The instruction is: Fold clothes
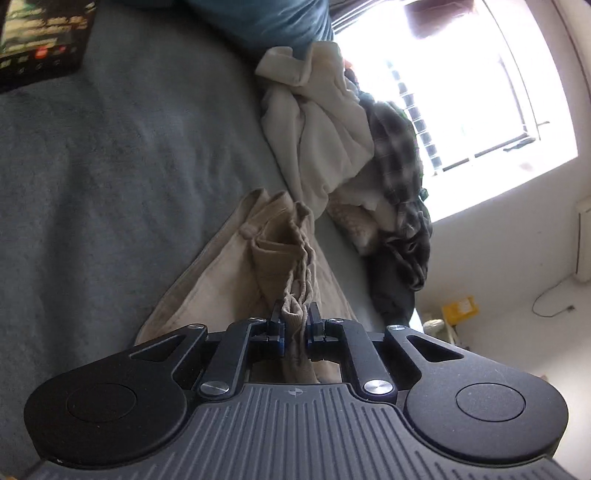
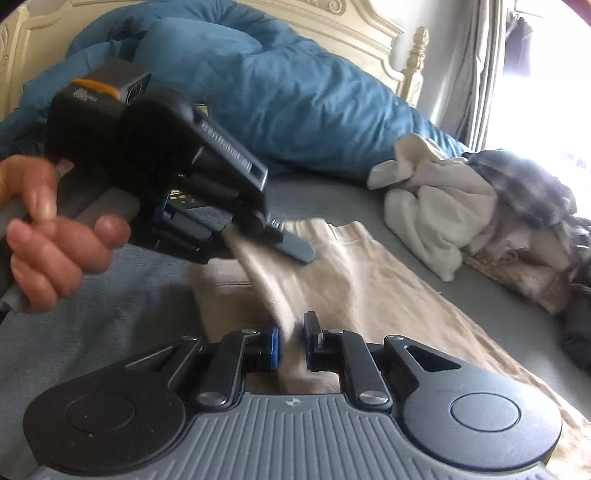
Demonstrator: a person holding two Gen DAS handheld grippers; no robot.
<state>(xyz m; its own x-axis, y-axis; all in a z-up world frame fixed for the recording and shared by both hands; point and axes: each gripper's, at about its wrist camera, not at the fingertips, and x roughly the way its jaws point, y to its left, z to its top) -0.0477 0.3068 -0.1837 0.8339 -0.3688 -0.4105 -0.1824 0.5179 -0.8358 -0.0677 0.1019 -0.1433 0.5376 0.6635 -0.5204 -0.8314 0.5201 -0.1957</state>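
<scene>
Right tool (image 2: 291, 330) sits lowest in the right wrist view, jaws clenched on a raised fold of the beige garment (image 2: 369, 295); the cloth between the pads is blurred. Left tool (image 1: 294, 319) is likewise clenched on the same beige garment (image 1: 229, 273), pinching a bunched, twisted ridge of fabric that runs away from the pads. In the right wrist view the left tool (image 2: 284, 240) shows side-on, held by a hand (image 2: 48, 236) wrapped round its grey grip, its fingers pinching the garment's far end, fabric stretched in a taut ridge between the two tools. Rest of the garment lies flat on the bed (image 2: 110, 295), on the grey-blue sheet, roughly mid-bed.

Pile of unfolded clothes (image 2: 480, 221) sits beside the garment toward the window-side edge of the bed: white pieces in front, a dark plaid piece (image 1: 399, 162) behind, a patterned cream piece underneath. Blue duvet (image 2: 277, 92) is heaped at the head of the bed against the cream headboard (image 2: 369, 22). Dark box (image 1: 40, 40) with printed graphics lies on the bed, well apart from the garment. Bright window (image 1: 461, 92) behind the pile; a yellow item (image 1: 460, 306) sits on the floor beyond the bed edge.
</scene>
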